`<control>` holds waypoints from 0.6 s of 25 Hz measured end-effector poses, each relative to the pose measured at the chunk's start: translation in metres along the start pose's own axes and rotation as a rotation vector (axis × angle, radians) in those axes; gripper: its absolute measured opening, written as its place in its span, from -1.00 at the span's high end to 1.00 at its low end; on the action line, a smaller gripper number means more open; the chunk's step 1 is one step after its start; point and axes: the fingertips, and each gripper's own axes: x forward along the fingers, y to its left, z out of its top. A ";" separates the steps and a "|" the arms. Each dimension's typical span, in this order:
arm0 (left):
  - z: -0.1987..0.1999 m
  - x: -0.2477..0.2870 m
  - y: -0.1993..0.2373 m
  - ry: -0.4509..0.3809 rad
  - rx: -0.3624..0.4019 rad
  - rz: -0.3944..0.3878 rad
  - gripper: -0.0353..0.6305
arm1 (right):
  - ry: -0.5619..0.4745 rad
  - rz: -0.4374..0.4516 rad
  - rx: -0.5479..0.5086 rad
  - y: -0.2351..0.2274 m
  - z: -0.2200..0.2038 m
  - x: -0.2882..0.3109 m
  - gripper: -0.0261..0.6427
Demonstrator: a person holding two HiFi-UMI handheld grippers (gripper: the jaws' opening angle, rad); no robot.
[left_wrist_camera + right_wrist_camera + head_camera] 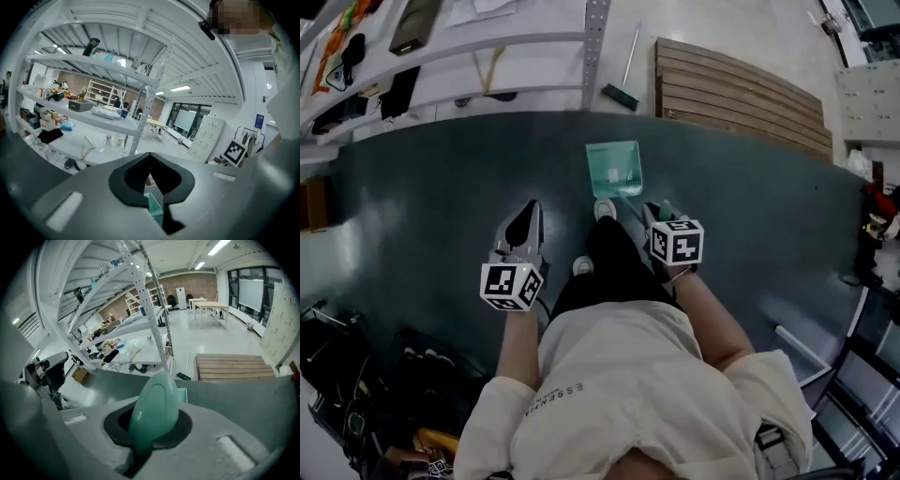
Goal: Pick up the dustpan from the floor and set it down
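Observation:
The teal dustpan (614,167) has its pan low over the dark floor mat (441,187), just ahead of the person's shoe (605,209). I cannot tell whether it touches the mat. My right gripper (661,212) is shut on its handle. In the right gripper view the rounded teal handle (154,411) fills the jaws of that gripper (149,430). My left gripper (523,223) hangs to the left of the dustpan, apart from it, shut and holding nothing. In the left gripper view a bit of the dustpan (153,206) shows past the closed jaws (151,185).
A wooden pallet (741,94) lies at the back right on the pale floor. A small broom (624,86) lies beside the leg of a white shelving rack (595,42). Dark clutter (356,394) sits at the lower left, and metal frames (853,366) at the right.

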 end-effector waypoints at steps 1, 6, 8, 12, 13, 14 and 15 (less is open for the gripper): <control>0.002 0.013 0.001 -0.002 -0.013 0.005 0.84 | 0.015 0.007 0.002 -0.007 0.007 0.012 0.91; 0.006 0.092 -0.008 -0.005 0.032 -0.050 0.84 | 0.054 0.007 0.024 -0.049 0.043 0.068 0.91; -0.003 0.117 -0.010 0.022 0.058 -0.079 0.84 | 0.067 -0.004 0.032 -0.059 0.050 0.092 0.91; -0.020 0.149 0.008 0.058 0.036 -0.074 0.84 | 0.088 -0.023 0.058 -0.071 0.061 0.146 0.91; -0.024 0.155 0.013 0.065 0.029 -0.066 0.84 | 0.093 -0.027 0.057 -0.073 0.063 0.158 0.91; -0.028 0.160 0.017 0.071 0.023 -0.058 0.84 | 0.099 -0.030 0.051 -0.076 0.065 0.168 0.91; -0.032 0.163 0.019 0.076 0.016 -0.052 0.84 | 0.105 -0.034 0.045 -0.078 0.066 0.176 0.91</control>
